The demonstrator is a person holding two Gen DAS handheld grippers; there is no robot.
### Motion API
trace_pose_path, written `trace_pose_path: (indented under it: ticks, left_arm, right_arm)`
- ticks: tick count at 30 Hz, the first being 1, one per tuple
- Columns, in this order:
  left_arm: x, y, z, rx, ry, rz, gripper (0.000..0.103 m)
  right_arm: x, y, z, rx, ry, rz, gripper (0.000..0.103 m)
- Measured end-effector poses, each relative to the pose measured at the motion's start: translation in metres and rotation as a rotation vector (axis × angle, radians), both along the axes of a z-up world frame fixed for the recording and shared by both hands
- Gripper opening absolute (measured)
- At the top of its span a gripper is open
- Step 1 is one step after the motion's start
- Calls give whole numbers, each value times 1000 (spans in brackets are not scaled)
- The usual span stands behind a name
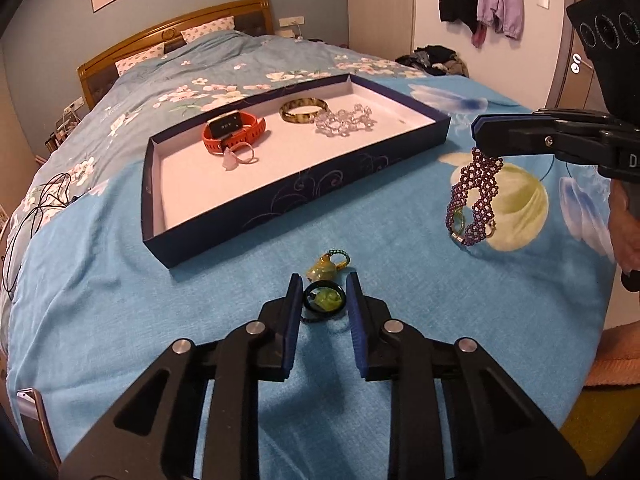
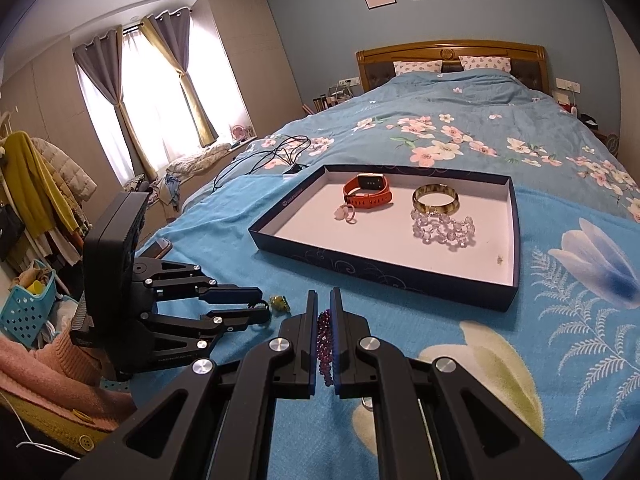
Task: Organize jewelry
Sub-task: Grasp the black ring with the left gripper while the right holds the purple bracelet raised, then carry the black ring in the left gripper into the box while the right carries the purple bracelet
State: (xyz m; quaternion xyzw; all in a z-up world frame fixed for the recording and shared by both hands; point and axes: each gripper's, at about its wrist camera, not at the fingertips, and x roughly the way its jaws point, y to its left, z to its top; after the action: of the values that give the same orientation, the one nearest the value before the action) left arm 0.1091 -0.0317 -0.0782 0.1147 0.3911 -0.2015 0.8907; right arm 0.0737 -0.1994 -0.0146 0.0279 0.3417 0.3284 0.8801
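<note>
A round black-rimmed pendant (image 1: 324,299) with a green inlay lies on the blue blanket. My left gripper (image 1: 323,278) has its pads against the pendant's rim on both sides. Just beyond it sits a yellow-green stone charm (image 1: 326,266) on a beaded loop. My right gripper (image 2: 323,294) is shut on a purple beaded bracelet (image 2: 325,344), which hangs from its tips (image 1: 476,196) to the right of the tray. The dark blue tray (image 1: 280,200) holds an orange watch (image 1: 234,130), a tortoiseshell bangle (image 1: 303,110), a clear crystal bracelet (image 1: 346,120) and a ring (image 1: 240,158).
A phone (image 1: 32,400) lies at the blanket's left edge and black cables (image 2: 276,152) trail behind the tray. A person's hand (image 1: 626,232) and pink sleeve (image 2: 48,364) hold the grippers. The bed edge runs close on the near side.
</note>
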Motion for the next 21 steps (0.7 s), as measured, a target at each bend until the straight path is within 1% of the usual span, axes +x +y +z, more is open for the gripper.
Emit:
trace_pose_path:
  ticks: [10,21]
  left_arm:
    - [-9,10,24,-84,-50,8,22]
    - [2,15,45,-125,-103,37,22]
  right_arm:
    - [7,2,16,8,-44,2,4]
    - [22,8,36,9,-103,-5,4]
